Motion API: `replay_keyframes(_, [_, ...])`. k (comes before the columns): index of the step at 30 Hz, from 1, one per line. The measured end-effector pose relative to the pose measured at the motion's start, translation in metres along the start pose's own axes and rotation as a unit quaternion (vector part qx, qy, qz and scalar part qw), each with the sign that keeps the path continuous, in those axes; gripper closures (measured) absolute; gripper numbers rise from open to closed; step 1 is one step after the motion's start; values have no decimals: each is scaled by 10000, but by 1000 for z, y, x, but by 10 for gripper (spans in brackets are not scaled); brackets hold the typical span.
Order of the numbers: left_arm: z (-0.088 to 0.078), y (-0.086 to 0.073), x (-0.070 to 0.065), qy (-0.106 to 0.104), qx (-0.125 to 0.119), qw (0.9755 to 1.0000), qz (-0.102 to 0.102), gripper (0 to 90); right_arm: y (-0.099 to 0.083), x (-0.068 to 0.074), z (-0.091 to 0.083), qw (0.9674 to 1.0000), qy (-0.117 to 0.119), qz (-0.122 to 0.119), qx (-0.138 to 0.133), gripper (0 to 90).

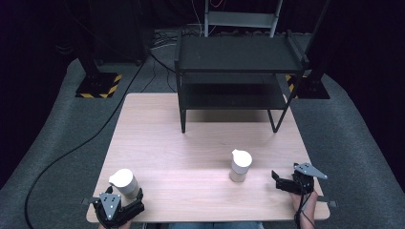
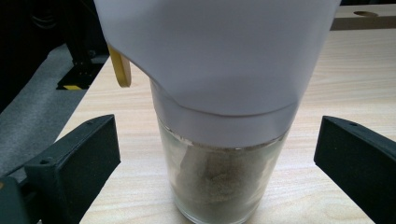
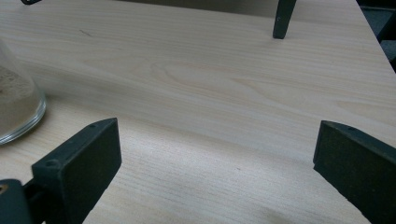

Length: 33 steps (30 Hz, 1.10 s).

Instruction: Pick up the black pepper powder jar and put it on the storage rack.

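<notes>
High view showed two white-lidded glass jars on the wooden counter (image 1: 157, 143): one jar (image 1: 125, 183) near the front left corner, the other jar (image 1: 240, 165) right of the middle. The left hand-held gripper (image 1: 125, 199) sat just behind the near jar, its jaws spread wide to either side of it. In the left gripper view that jar (image 2: 219, 154) stood upright between the jaws with clear gaps on both sides, so nothing was gripped; a pale powder filled its lower glass part, and a small yellow tab (image 2: 121, 67) hung by the lid, though its exact attachment was hard to make out. The right hand-held gripper (image 1: 281, 181) lay near the front right edge, beside but apart from the second jar, jaws wide and empty. A black shelf rack (image 1: 236, 76) stood at the far side.
</notes>
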<state>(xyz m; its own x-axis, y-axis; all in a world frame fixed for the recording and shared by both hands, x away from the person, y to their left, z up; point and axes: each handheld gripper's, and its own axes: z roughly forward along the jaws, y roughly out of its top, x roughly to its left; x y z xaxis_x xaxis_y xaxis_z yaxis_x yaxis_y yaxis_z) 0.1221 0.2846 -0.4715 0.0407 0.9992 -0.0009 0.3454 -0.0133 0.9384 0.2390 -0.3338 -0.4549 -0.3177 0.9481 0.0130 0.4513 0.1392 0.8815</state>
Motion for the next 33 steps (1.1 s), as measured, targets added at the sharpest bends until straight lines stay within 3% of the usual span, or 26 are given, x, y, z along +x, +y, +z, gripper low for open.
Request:
replay_keyframes(6, [3,-2,-1,33,-48,10000,-75,0,1,0,0,10000,8,-28,21,3])
replay_keyframes(19, [15,-1,-6,128,57,9999,-19,0,0,0,0,10000,20,-14,-8,2])
replay_keyframes(33, [23,1,-5,44,14,10000,-79,0,-2,0,-1,10000,5,0,-52,2])
